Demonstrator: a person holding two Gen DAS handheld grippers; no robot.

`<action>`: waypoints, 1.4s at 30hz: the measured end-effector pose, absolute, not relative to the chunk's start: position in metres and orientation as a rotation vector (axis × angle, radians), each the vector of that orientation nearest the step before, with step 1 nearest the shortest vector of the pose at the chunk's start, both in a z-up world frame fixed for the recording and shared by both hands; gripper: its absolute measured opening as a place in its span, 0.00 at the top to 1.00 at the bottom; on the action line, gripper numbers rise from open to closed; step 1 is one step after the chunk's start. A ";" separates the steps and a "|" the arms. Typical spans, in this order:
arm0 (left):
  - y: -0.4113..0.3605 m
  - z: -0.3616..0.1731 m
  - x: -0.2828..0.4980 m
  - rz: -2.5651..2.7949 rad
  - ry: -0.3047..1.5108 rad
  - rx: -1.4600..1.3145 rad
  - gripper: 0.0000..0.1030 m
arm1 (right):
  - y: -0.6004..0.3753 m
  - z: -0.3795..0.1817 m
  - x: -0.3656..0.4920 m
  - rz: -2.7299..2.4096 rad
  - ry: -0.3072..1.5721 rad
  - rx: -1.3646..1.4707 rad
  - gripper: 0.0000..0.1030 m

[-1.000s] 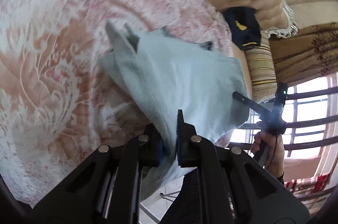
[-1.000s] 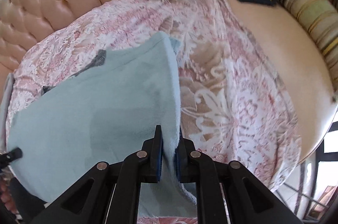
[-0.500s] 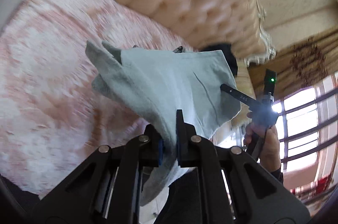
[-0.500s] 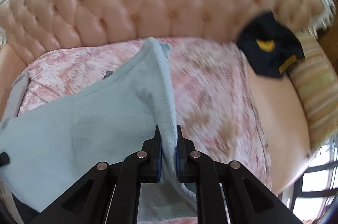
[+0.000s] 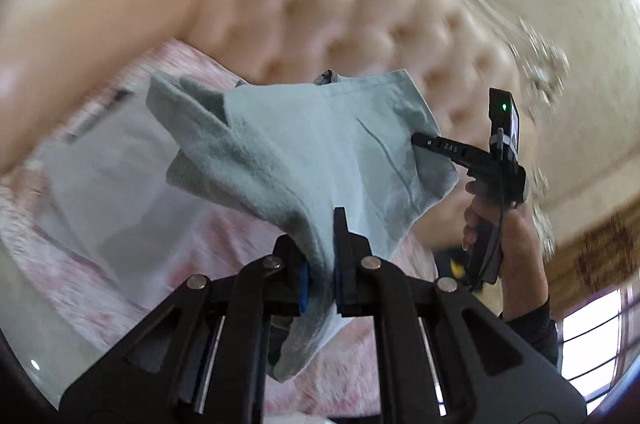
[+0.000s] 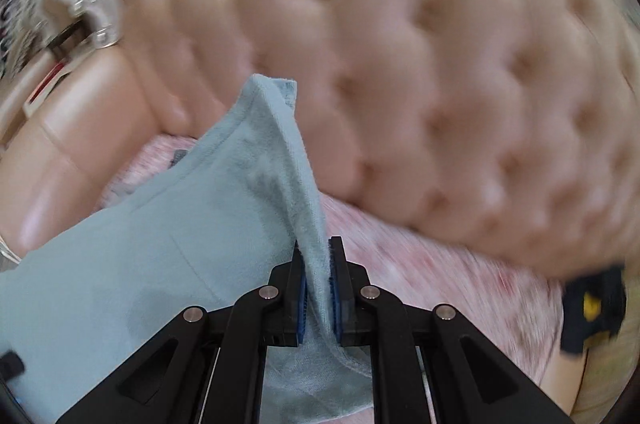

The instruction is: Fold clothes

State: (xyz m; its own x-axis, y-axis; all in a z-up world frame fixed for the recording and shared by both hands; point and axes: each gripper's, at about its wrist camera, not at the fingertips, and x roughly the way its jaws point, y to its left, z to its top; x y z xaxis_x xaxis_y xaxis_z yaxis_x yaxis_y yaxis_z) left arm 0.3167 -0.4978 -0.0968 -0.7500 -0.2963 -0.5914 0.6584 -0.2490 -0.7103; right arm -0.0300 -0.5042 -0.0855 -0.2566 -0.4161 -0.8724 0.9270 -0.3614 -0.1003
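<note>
A light blue-grey garment [image 5: 304, 143] hangs stretched in the air between both grippers, above the pink patterned sofa cover [image 5: 224, 236]. My left gripper [image 5: 322, 260] is shut on one edge of it. My right gripper [image 6: 318, 280] is shut on the opposite edge of the garment [image 6: 168, 236]. In the left wrist view the right gripper [image 5: 420, 139] shows at the garment's far edge, held by a hand [image 5: 516, 236]. The garment's lower part hangs below the jaws.
The tufted pink sofa backrest [image 6: 400, 63] fills the background, with the sofa arm [image 6: 60, 151] at left. A dark navy garment with yellow marks [image 6: 592, 308] lies at the sofa's right end. A barred window [image 5: 592, 336] is at lower right.
Both grippers have lifted the garment up off the sofa seat and tilted upward; the views now face the backrest instead of the seat cover.
</note>
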 end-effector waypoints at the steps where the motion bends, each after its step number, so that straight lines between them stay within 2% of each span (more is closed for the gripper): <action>1: -0.505 -0.101 0.330 -2.004 1.397 0.419 0.91 | -0.524 -0.087 -0.020 -1.757 0.808 0.958 0.91; 5: -0.512 -0.152 0.373 -1.826 1.455 0.277 0.91 | -0.616 -0.115 0.042 -1.655 0.905 0.894 0.91; 7: -0.505 -0.192 0.385 -1.719 1.498 0.222 0.91 | -0.642 -0.146 0.067 -1.607 0.954 0.883 0.91; 10: -0.493 -0.262 0.394 -1.545 1.591 0.174 0.91 | -0.679 -0.213 0.108 -1.514 1.062 0.882 0.91; 15: -0.482 -0.305 0.390 -1.496 1.585 0.178 0.90 | -0.699 -0.310 0.146 -1.462 1.206 0.880 0.91; 19: -0.484 -0.284 0.390 -1.550 1.517 0.155 0.90 | -0.700 -0.310 0.139 -1.485 1.182 0.870 0.91; 24: -0.476 -0.257 0.391 -1.612 1.358 0.136 0.90 | -0.702 -0.273 0.147 -1.500 1.134 0.787 0.91; 29: -0.485 -0.288 0.399 -1.545 1.431 0.158 0.90 | -0.706 -0.289 0.155 -1.495 1.181 0.777 0.91; 31: -0.489 -0.303 0.405 -1.512 1.477 0.162 0.84 | -0.697 -0.290 0.153 -1.520 1.177 0.767 0.91; 32: -0.492 -0.310 0.407 -1.495 1.500 0.164 0.84 | -0.692 -0.291 0.151 -1.533 1.175 0.762 0.89; 36: -0.501 -0.324 0.411 -1.487 1.538 0.187 0.82 | -0.672 -0.293 0.146 -1.582 1.168 0.743 0.66; 37: -0.502 -0.326 0.412 -1.490 1.545 0.195 0.80 | -0.667 -0.294 0.144 -1.594 1.166 0.738 0.52; 38: -0.503 -0.327 0.413 -1.497 1.550 0.208 0.79 | -0.663 -0.295 0.143 -1.607 1.164 0.733 0.45; 39: -0.506 -0.328 0.415 -1.502 1.555 0.223 0.78 | -0.658 -0.295 0.141 -1.619 1.162 0.728 0.29; 40: -0.509 -0.329 0.416 -1.499 1.570 0.230 0.77 | -0.653 -0.296 0.140 -1.631 1.160 0.723 0.22; 42: -0.515 -0.331 0.417 -1.492 1.598 0.244 0.75 | -0.643 -0.297 0.137 -1.656 1.155 0.713 0.21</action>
